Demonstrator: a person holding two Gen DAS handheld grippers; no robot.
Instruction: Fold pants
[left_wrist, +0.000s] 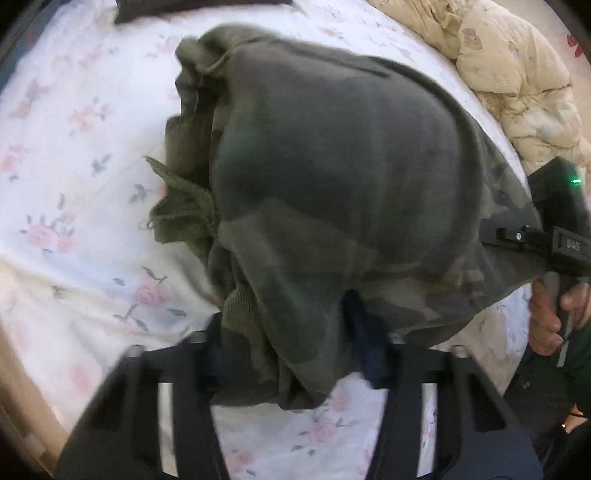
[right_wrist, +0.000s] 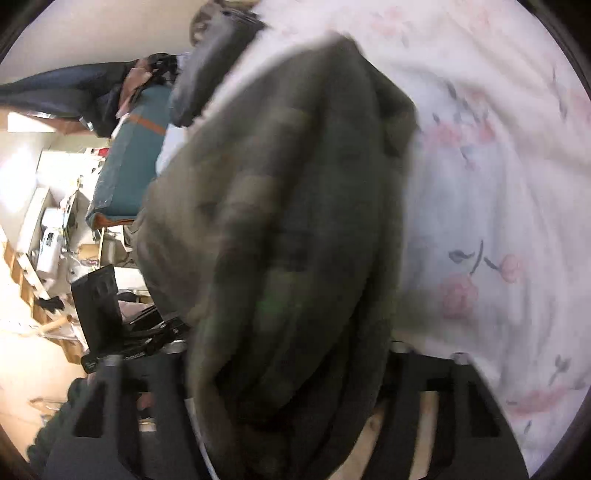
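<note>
Green and camouflage-patterned, the pants (left_wrist: 332, 177) lie in a big bunched heap on the white bed sheet (left_wrist: 74, 147) with pink flowers. In the left wrist view, the near end of the pants hangs down into the left gripper (left_wrist: 291, 347). The cloth sits between its two black fingers and the fingers pinch a thick fold of it. The ribbed cuffs and a frayed bit of the pants stick out on the left side of the heap. A cream quilt (left_wrist: 517, 74) is crumpled past the pants, at the top right. At the right edge of the pants the right gripper (left_wrist: 546, 243) reaches in, a green light glowing on it, and a hand (left_wrist: 550, 317) holds its handle. Its fingertips are hidden behind the cloth here. In the right wrist view, the picture is blurry. The pants (right_wrist: 288, 221) fill the middle and drape down over the right gripper (right_wrist: 291, 369), between its dark fingers. The cloth is bunched thick there and the fingers seem to squeeze it. The flowered bed sheet (right_wrist: 498, 184) is to the right of the pants. The left gripper (right_wrist: 110, 332) shows to the left of the pants, down low, with a messy room behind it.
</note>
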